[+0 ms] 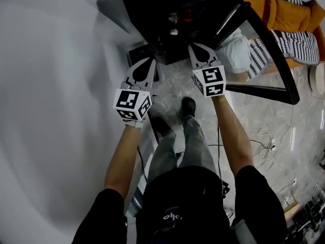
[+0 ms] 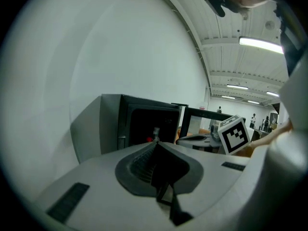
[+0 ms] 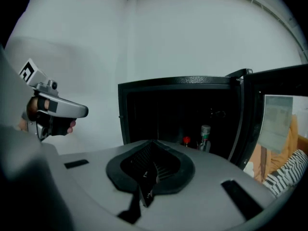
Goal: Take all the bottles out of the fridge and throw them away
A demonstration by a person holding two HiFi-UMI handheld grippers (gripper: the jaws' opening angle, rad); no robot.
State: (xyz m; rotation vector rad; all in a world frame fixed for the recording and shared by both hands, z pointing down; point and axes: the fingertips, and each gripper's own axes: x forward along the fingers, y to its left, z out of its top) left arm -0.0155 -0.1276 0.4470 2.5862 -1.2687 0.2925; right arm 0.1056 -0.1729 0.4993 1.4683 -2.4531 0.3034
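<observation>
Behind everything, a plain white wall [image 1: 51,85]. Underfoot, a pale marble-patterned floor [image 1: 254,116].

Against that wall, a small black box-shaped fridge [image 1: 167,4] [image 3: 178,88] [image 2: 144,124], interior dark. On its right side, a black-framed glass door [image 1: 269,60] [image 3: 281,85], swung wide open. Beyond the door, an orange upholstered sofa [image 1: 284,9] with a black-and-white striped blanket [image 1: 299,44] draped over it.

In front of the fridge, a person in dark top and grey trousers [image 1: 167,156], standing, both bare forearms stretched forward.

At the end of the left forearm, the grey-and-white left gripper [image 1: 151,60] [image 2: 156,146] with its marker cube, level with the fridge's left edge. Jaws pressed together at the tip, nothing between them.

At the end of the right forearm, the matching right gripper [image 1: 197,49] [image 3: 153,143], aimed into the open front. Jaws closed tip to tip as well, holding nothing. Both grippers short of the opening, touching neither fridge nor contents.

Inside, low and toward the right of the cavity, an upright clear glass bottle [image 3: 205,138] [image 1: 174,32] [image 2: 155,133] with a silver cap. Just to its left, a small red cap [image 3: 186,141] [image 2: 149,139], the body beneath too dark to make out.
</observation>
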